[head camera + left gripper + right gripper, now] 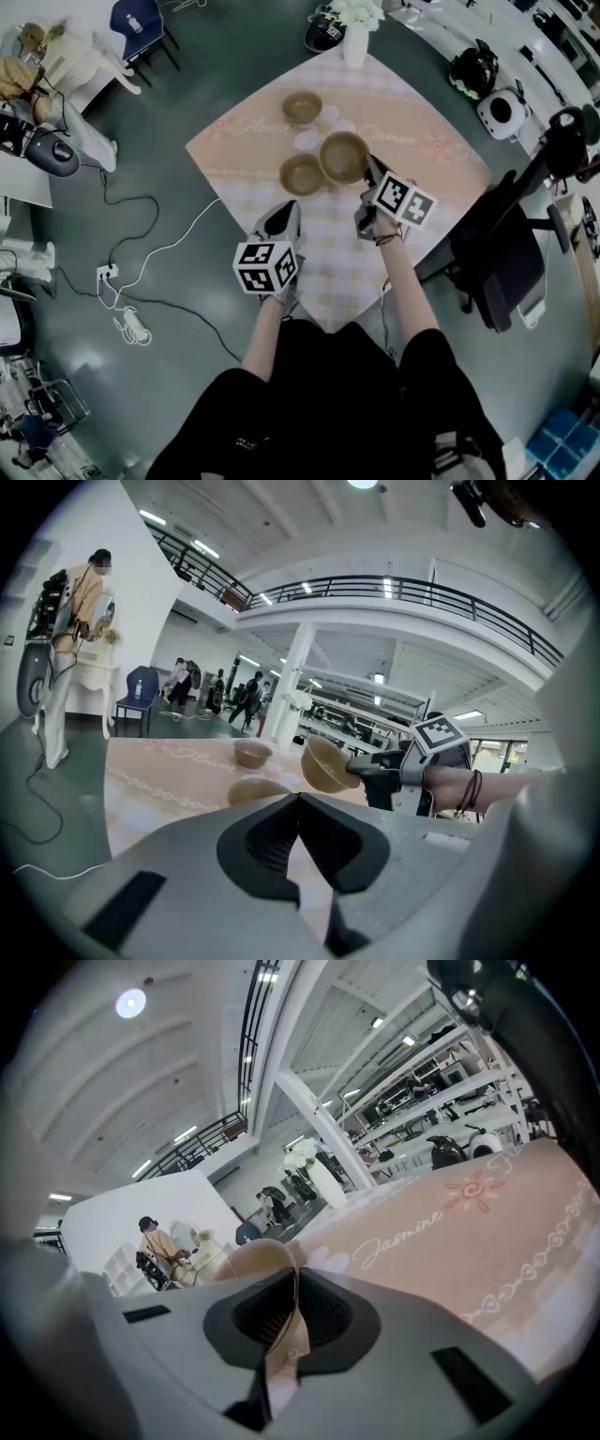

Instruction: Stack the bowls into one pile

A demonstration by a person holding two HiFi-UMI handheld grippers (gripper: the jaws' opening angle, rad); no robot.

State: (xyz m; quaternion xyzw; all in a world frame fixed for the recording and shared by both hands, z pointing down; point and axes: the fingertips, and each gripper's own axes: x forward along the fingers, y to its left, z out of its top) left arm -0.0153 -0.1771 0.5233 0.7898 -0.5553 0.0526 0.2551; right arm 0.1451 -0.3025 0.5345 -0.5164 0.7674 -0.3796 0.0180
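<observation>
Bowl [251, 1256] rim between tight tool [296, 1275] jaws

- Your head camera looks steeply down from above, taking in the whole counter [441, 159].
- Your left gripper [300, 797] camera rides close behind its fingers [258, 841], low, facing across the counter toward the right gripper [356, 766] and its bowl [323, 764].
- Your right gripper camera looks low along its own fingers over that counter, which all three views share.

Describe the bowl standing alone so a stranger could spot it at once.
On the pink tablecloth, look toward the far corner with the white vase. The brown bowl nearest it stands alone, while the held bowl and the near bowl crowd together by the right gripper.
</observation>
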